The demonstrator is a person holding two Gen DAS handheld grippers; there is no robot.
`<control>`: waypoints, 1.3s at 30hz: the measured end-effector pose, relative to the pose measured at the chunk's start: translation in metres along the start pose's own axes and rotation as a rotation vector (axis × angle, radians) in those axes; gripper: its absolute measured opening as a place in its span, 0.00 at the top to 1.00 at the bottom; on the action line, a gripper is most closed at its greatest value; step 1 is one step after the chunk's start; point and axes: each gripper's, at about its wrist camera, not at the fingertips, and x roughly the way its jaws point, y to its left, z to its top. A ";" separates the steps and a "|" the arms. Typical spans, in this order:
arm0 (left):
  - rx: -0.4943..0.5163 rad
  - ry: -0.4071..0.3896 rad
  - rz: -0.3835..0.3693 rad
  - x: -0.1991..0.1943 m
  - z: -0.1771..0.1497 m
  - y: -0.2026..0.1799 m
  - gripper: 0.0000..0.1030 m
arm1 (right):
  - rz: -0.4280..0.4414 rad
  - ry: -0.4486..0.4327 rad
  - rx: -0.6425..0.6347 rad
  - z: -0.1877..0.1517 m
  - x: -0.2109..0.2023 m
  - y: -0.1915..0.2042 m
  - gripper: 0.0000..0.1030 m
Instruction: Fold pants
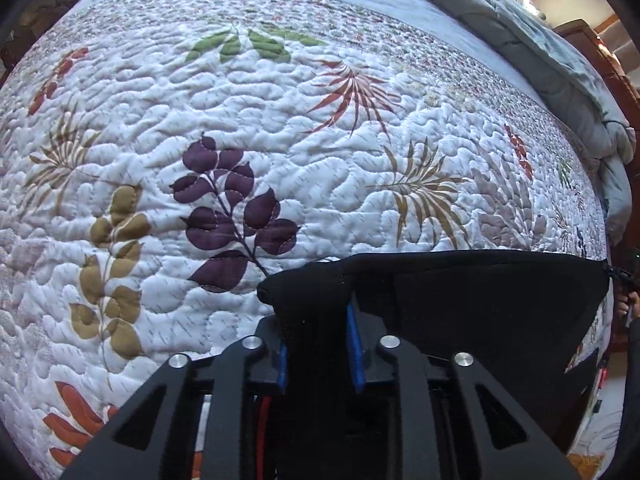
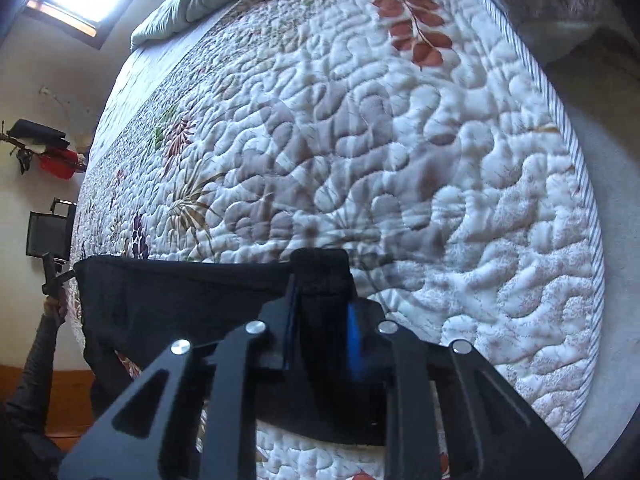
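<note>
The black pants (image 1: 480,300) hang stretched between my two grippers, just above a white quilt with leaf prints (image 1: 280,140). My left gripper (image 1: 320,308) is shut on one corner of the pants' top edge, with the cloth bunched between its blue pads. The cloth runs to the right, where the other gripper shows at the frame edge. In the right wrist view my right gripper (image 2: 322,280) is shut on the other corner of the pants (image 2: 180,300), and the cloth runs left to the left gripper (image 2: 52,276). The lower part of the pants hangs out of sight.
The quilt (image 2: 400,140) covers a bed. A rumpled grey-blue duvet (image 1: 540,52) lies along the bed's far side. The bed's striped edge (image 2: 580,200) meets pale floor on the right. Dark items hang on the wall (image 2: 48,148) at left.
</note>
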 end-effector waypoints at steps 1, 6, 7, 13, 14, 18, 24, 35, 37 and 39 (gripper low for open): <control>-0.003 -0.009 -0.003 -0.003 0.000 -0.002 0.85 | -0.014 -0.009 -0.015 0.000 -0.003 0.005 0.85; -0.008 -0.102 -0.019 -0.042 -0.011 -0.013 0.87 | -0.052 -0.085 -0.050 -0.006 -0.029 0.025 0.86; -0.006 -0.121 -0.021 -0.050 -0.013 -0.017 0.87 | -0.056 -0.104 -0.061 -0.011 -0.038 0.029 0.86; 0.033 -0.243 -0.070 -0.112 -0.035 -0.045 0.87 | -0.130 -0.227 -0.059 -0.056 -0.090 0.033 0.86; 0.047 -0.265 -0.083 -0.122 -0.041 -0.050 0.87 | -0.148 -0.252 -0.061 -0.064 -0.096 0.035 0.86; 0.092 -0.350 -0.133 -0.163 -0.079 -0.066 0.87 | -0.252 -0.378 -0.102 -0.126 -0.117 0.046 0.86; 0.111 -0.336 -0.138 -0.170 -0.151 -0.059 0.87 | -0.480 -0.525 -0.152 -0.246 -0.103 0.066 0.85; -0.003 -0.219 -0.114 -0.122 -0.250 -0.010 0.71 | -0.600 -0.613 0.010 -0.379 -0.076 0.081 0.64; -0.034 -0.198 -0.094 -0.112 -0.259 -0.002 0.52 | -0.535 -0.587 0.104 -0.390 -0.078 0.073 0.59; -0.066 -0.192 -0.076 -0.107 -0.268 0.003 0.36 | -0.456 -0.543 0.203 -0.397 -0.075 0.063 0.51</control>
